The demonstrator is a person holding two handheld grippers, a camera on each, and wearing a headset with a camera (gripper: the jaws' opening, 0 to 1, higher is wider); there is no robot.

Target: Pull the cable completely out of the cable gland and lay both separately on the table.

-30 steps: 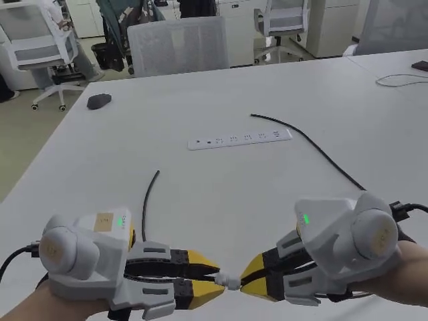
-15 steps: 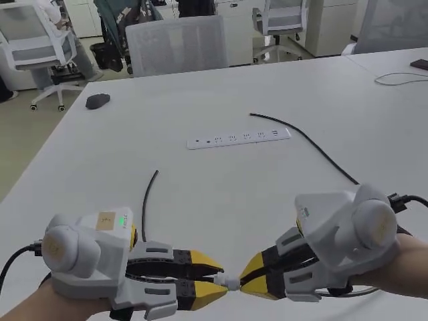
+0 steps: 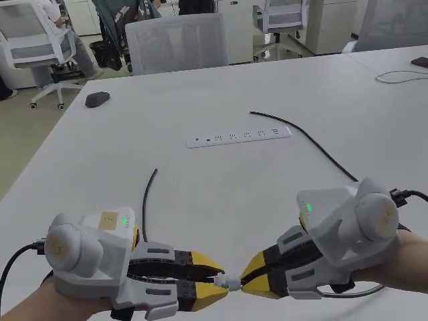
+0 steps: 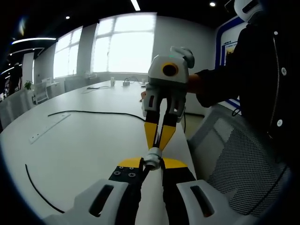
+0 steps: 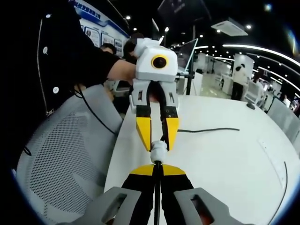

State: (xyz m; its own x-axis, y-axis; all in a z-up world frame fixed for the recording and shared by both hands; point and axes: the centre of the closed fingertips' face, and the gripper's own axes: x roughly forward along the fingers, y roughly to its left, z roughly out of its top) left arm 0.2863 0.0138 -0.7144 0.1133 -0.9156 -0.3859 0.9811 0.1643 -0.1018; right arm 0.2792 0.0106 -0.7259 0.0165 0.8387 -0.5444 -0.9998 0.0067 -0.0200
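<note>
Head view, near edge: left gripper, jaws drawn narrow around the white cable gland, which we find lifted off the table and held between the two grippers' yellow tips. Right gripper, tip to tip with the left gripper; in the right gripper view we see its jaws pinched almost closed on a thin dark cable that runs straight into the gland. Beyond the left gripper, a short black wire lies on the table, its near end hidden behind the gripper body; we cannot tell whether it joins the gland. Mid-table, a white power strip lies flat, with a long black lead curving past it towards the right gripper. Far left of the table, a dark computer mouse. Behind the far edge, a grey mesh office chair.
</note>
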